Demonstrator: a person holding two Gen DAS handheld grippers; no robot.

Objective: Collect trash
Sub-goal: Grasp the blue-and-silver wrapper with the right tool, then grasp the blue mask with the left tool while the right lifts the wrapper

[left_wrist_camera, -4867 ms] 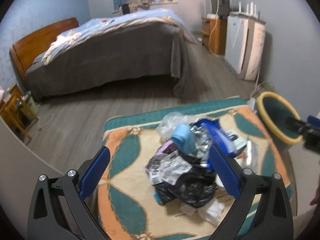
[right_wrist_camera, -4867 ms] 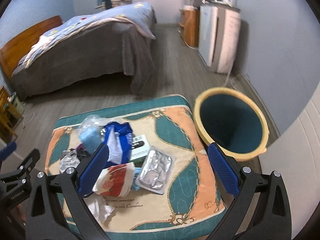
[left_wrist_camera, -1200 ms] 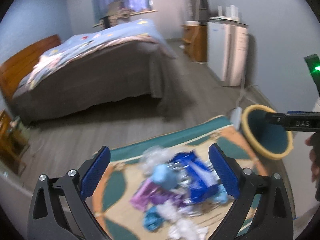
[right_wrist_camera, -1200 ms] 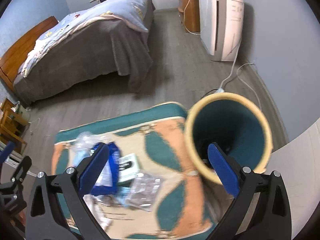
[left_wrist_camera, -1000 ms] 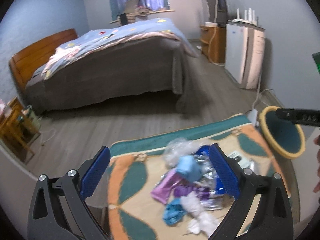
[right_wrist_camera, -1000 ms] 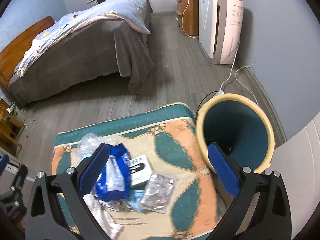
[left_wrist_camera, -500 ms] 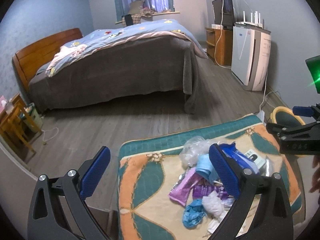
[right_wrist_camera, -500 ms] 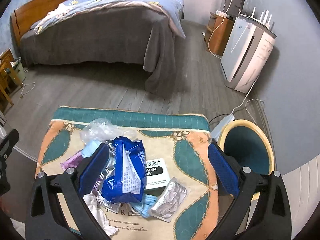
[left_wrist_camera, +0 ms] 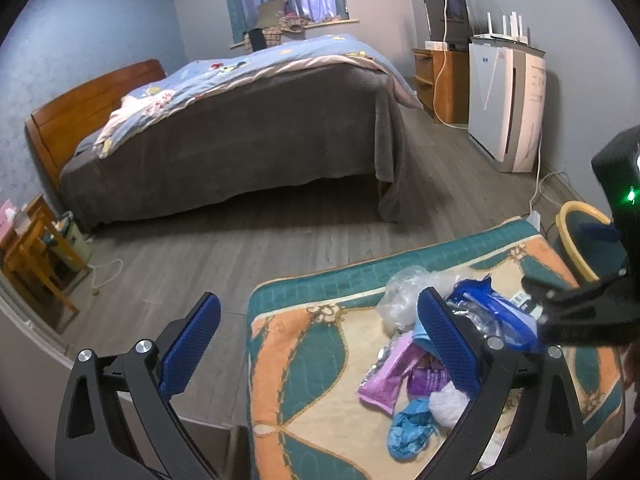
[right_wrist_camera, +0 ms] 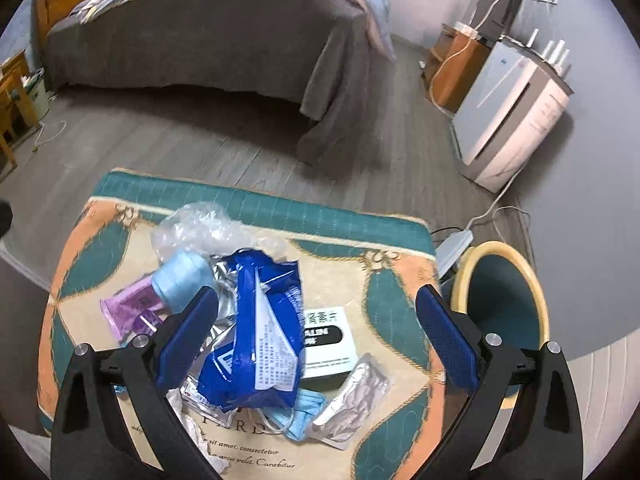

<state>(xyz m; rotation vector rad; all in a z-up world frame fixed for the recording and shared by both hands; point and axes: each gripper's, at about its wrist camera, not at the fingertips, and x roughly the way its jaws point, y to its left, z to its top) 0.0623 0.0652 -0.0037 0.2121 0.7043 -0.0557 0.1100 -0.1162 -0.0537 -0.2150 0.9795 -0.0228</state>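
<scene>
Two grippers, both spread wide and empty: right gripper [right_wrist_camera: 316, 336] above the trash, left gripper [left_wrist_camera: 318, 344] off the mat's [left_wrist_camera: 296, 360] left edge. Between the right fingers, a blue packet [right_wrist_camera: 260, 328] atop the pile, touching foil [right_wrist_camera: 226, 276] and a white card [right_wrist_camera: 330, 338]. Nearer, a blister pack [right_wrist_camera: 352, 404] and a blue mask [right_wrist_camera: 300, 412]. Left of the packet, a light-blue roll [right_wrist_camera: 180, 278] and purple wrappers [right_wrist_camera: 128, 306]; behind, crumpled clear plastic [right_wrist_camera: 192, 228]. Just beside the mat's right edge, a yellow-rimmed bin [right_wrist_camera: 504, 300] on the floor. Further back, a bed [left_wrist_camera: 240, 132]; by the far wall, a white appliance [left_wrist_camera: 506, 100] and a wooden cabinet [left_wrist_camera: 440, 80].
</scene>
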